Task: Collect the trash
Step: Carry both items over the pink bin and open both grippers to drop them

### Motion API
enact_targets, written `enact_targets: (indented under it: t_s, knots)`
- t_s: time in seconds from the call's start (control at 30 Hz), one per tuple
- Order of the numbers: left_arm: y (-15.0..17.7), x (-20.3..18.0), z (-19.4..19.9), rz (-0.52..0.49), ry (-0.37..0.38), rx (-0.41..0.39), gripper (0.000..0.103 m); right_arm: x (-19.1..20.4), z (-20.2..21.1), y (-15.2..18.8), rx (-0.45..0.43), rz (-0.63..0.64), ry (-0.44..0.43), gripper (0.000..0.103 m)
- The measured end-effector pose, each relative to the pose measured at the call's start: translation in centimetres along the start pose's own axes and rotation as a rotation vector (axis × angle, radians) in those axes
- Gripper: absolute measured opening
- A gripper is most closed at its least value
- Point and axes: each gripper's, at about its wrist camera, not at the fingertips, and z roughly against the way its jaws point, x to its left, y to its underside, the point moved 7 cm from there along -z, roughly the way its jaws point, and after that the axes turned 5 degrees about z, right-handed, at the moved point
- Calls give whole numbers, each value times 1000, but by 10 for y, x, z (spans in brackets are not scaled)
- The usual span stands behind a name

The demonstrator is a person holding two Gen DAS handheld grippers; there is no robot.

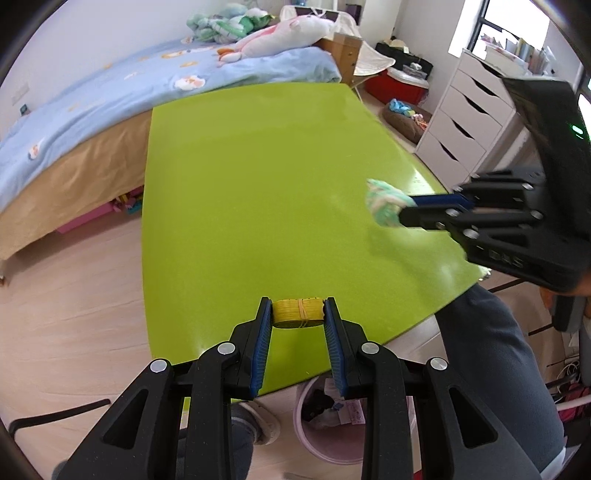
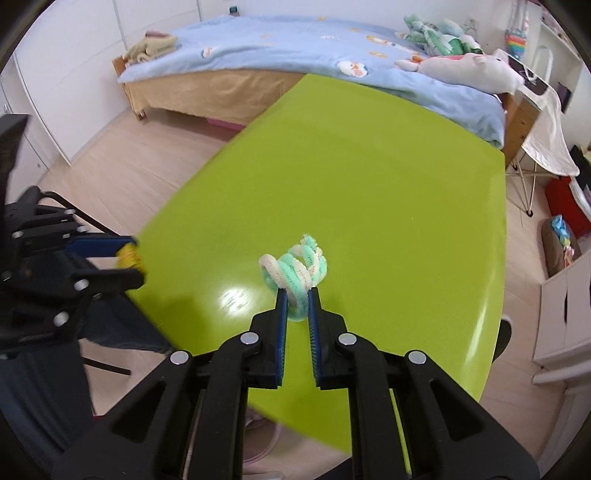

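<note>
My left gripper (image 1: 298, 308) is shut on a yellow bundle tied with a rubber band (image 1: 297, 313), held over the near edge of the green table (image 1: 258, 177). My right gripper (image 2: 297, 293) is shut on a green-and-white twist of fuzzy pipe cleaners (image 2: 295, 267), held just above the table. In the left wrist view the right gripper (image 1: 400, 208) comes in from the right with the twist (image 1: 384, 203). In the right wrist view the left gripper (image 2: 135, 260) is at the left with the yellow bundle (image 2: 129, 256). A pink trash bin (image 1: 325, 421) with litter inside stands on the floor below the table's near edge.
A bed with a blue blanket (image 1: 110, 96) and plush toys (image 1: 284, 33) runs along the table's far side. A white drawer unit (image 1: 465, 122) stands at the right. A person's leg (image 1: 498, 369) and a black chair (image 2: 74, 214) are beside the table.
</note>
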Motion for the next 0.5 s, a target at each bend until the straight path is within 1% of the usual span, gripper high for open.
enact_targets:
  t_s: [0.3,0.5]
  knots:
    - [13,-26,32,-60,16,-49,28,28,64,36,-62,15,-13,11]
    - [32,-39,47,-93,29,-64,28,43,78,63,-52,24,-34,11]
